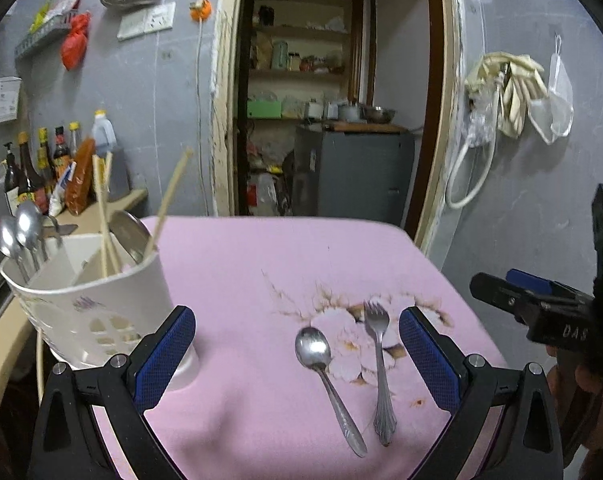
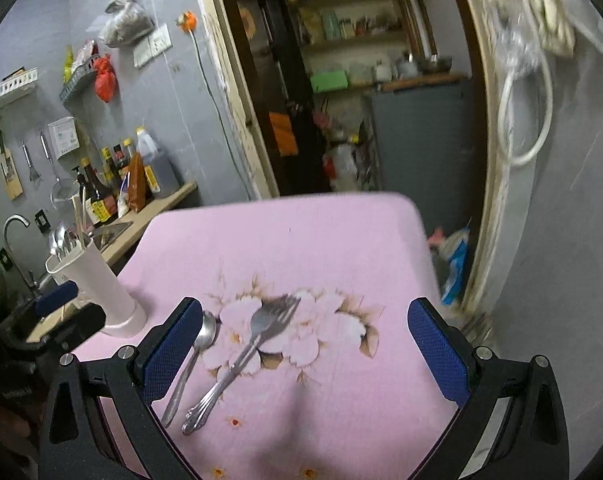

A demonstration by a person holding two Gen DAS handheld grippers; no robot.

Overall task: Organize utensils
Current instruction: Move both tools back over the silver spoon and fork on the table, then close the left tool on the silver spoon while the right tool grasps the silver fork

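From the left wrist view, the left gripper (image 1: 297, 354) hangs over the pink tablecloth (image 1: 241, 280) with its jaws wide apart and nothing between the pads. A spoon (image 1: 325, 380) and a fork (image 1: 379, 368) lie side by side on the cloth inside that gap, nearer the right-hand finger, handles pointing toward the camera. The white utensil holder (image 1: 89, 308) stands just beyond the left-hand finger, holding spoons and chopsticks (image 1: 105, 224). The right gripper (image 1: 533, 308) shows at the right edge; whether it is apart or together cannot be told here.

From the right wrist view, the right gripper (image 2: 305, 350) is spread wide and empty. The spoon (image 2: 193, 360) lies just beside its left-hand finger, the fork (image 2: 241, 356) next to it, tilted. The holder (image 2: 101, 284) stands further left.
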